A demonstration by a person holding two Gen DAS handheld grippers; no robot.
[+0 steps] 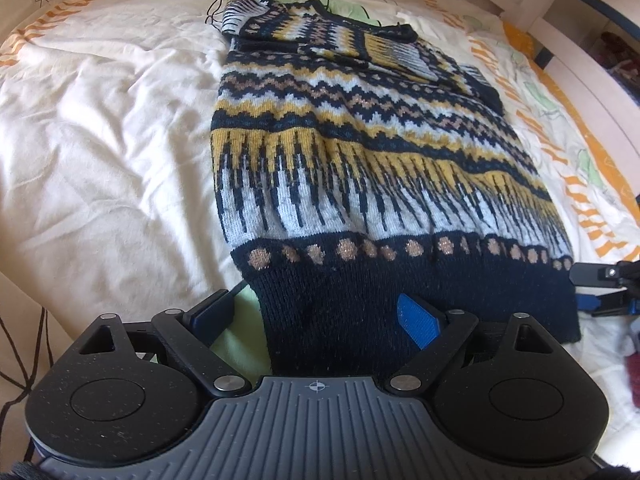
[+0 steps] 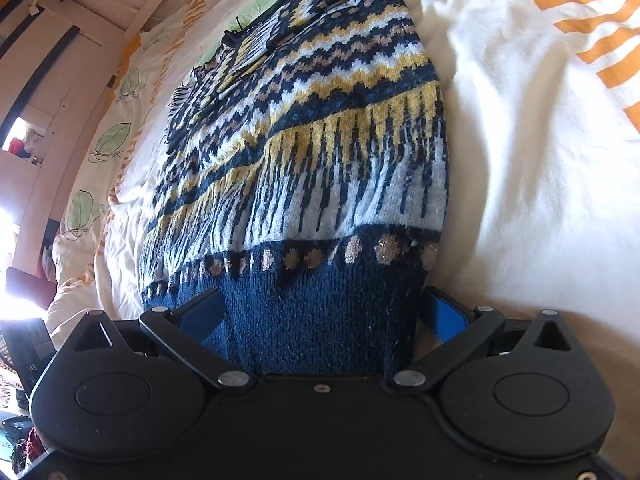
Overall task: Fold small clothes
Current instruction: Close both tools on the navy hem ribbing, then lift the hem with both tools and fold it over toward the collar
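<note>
Now, from my left wrist view, the left tool (image 1: 316, 320) stands spread, pinching nothing; the sweater (image 1: 360, 152) lies flat on the bed (image 1: 100, 140) ahead of it, its dark hem (image 1: 400, 292) reaching between the blue pads (image 1: 416, 320). Far right of this tool I see part of the other one.

From my right wrist view, the right tool (image 2: 324, 316) is likewise spread, with the hem (image 2: 320, 320) bunched between its pads (image 2: 448, 320), not squeezed. The sweater (image 2: 320, 140) stretches away straight ahead.
</note>
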